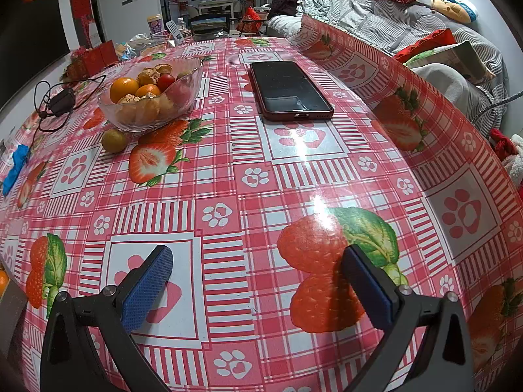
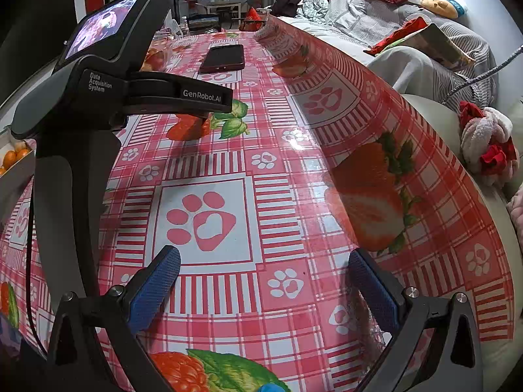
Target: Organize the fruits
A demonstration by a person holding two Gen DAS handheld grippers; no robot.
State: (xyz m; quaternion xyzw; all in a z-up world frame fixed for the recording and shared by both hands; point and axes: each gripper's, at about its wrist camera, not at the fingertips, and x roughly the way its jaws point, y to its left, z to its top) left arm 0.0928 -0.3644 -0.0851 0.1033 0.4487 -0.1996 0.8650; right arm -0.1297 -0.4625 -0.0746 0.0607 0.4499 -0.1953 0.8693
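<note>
A glass bowl [image 1: 183, 99] on the far left of the table holds oranges [image 1: 123, 89], a red tomato [image 1: 166, 81] and brown husked fruit. One yellow-green fruit [image 1: 113, 140] lies loose on the cloth just in front of the bowl. My left gripper [image 1: 258, 281] hovers low over the near part of the table, open and empty, well short of the bowl. My right gripper [image 2: 266, 285] is open and empty too, over a paw-print square. The left device's body [image 2: 98, 98] fills the left of the right wrist view. Small oranges [image 2: 14, 158] sit in a box at its left edge.
A dark phone [image 1: 289, 89] lies face up mid-table. A black charger with cable [image 1: 60, 101] and a blue cloth [image 1: 14, 168] lie at the left. The tablecloth's right edge [image 1: 408, 98] curls upward. A sofa with cushions [image 1: 425, 16] stands beyond it.
</note>
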